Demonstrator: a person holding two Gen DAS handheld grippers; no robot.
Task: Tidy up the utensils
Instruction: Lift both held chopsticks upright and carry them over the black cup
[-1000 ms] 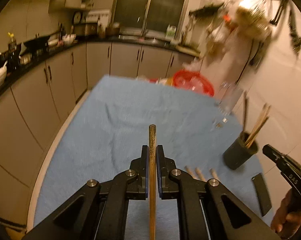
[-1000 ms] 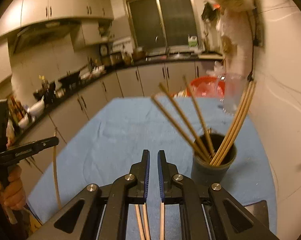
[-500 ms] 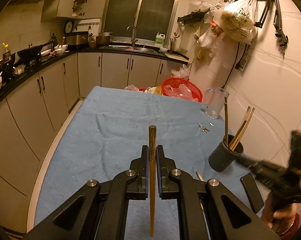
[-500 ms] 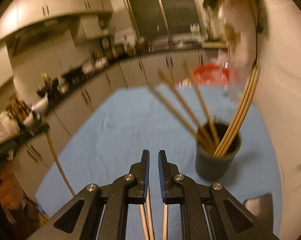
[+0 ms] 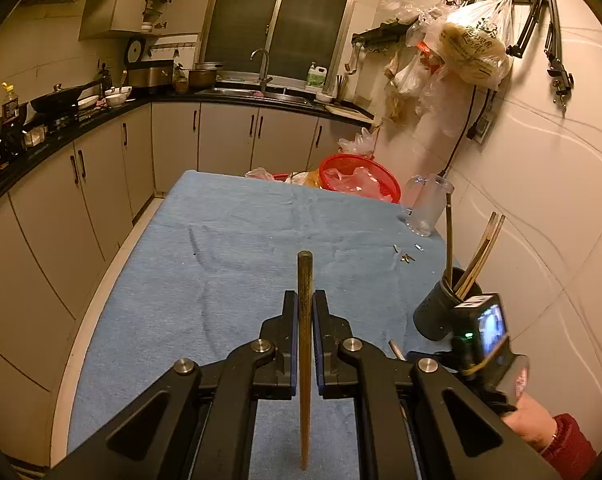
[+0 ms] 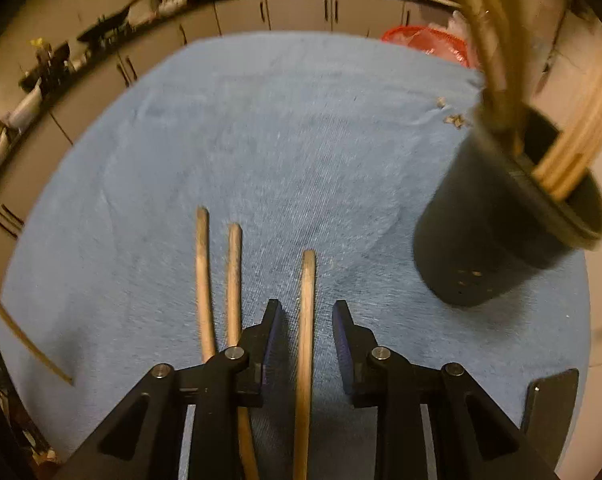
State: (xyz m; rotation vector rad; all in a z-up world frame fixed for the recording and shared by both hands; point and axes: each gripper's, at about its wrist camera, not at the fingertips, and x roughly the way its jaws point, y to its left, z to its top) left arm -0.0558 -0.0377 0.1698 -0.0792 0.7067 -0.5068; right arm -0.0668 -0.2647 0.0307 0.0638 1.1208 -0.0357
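Blue counter [image 5: 229,280] mostly bare; cup [image 6: 501,232] holds chopsticks [image 6: 573,148]. Left gripper [image 5: 305,312] clamps a chopstick [image 5: 304,320]; right gripper [image 6: 307,316], jaws just opening, straddles another chopstick [image 6: 305,320].

Three chopsticks [image 6: 307,312] lie side by side on the towel [image 6: 261,140], the utensil holder [image 6: 501,232] standing to their right, more chopsticks inside.

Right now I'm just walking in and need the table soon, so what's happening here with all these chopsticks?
A person is sorting chopsticks into the black holder, which already has several standing in it. The left gripper is shut on one chopstick, held above the blue cloth. The right gripper has just been opening; its pads straddle a chopstick on the cloth without pressing it. Two more chopsticks lie beside it, to the left in the right wrist view.
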